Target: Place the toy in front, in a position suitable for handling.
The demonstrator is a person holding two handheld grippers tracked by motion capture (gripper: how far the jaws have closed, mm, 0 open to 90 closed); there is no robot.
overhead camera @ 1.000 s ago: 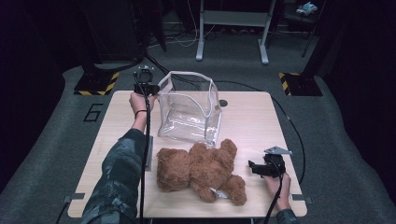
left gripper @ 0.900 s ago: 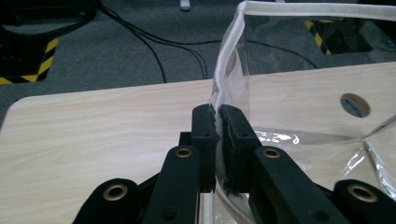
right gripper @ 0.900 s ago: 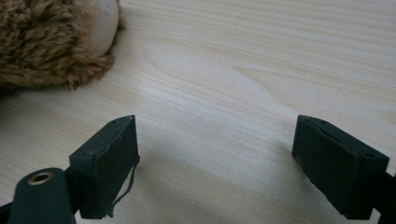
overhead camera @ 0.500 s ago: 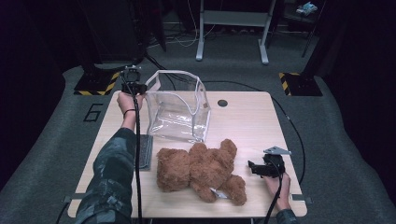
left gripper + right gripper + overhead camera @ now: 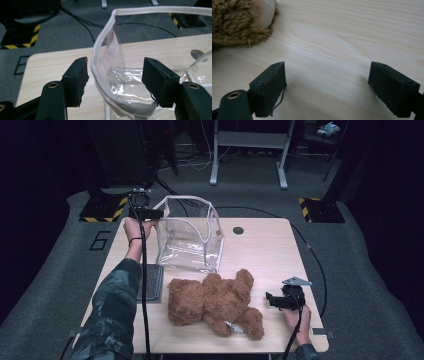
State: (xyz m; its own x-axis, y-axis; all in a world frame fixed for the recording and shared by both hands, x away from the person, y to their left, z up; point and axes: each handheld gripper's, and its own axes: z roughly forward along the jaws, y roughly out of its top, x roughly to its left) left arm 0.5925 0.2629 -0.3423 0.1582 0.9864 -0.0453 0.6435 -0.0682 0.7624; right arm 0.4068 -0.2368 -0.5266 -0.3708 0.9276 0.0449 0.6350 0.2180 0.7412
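Note:
A clear plastic bag (image 5: pixel 190 240) with a white bound rim stands open on the wooden table (image 5: pixel 265 250). My left gripper (image 5: pixel 159 213) sits at its far left corner. In the left gripper view, the left gripper (image 5: pixel 115 72) straddles the white rim (image 5: pixel 100 50). Its jaws have just been opening, and the pads stand apart from the rim. A brown teddy bear (image 5: pixel 215 302) lies on its side near the front edge. My right gripper (image 5: pixel 270 299) rests open to the right of the bear, over bare wood (image 5: pixel 327 82). The bear's foot (image 5: pixel 237 20) is at the upper left of the right gripper view.
A dark mat (image 5: pixel 151 282) lies by the left forearm. A round cable hole (image 5: pixel 238 230) is in the table behind the bag. Yellow-and-black striped bases (image 5: pixel 102 212) (image 5: pixel 320 207) and a metal stand (image 5: pixel 247 150) are on the floor beyond the table.
The left hand has drawn the bag a little to the left, and its jaws have opened off the rim. The right gripper and the bear have stayed still.

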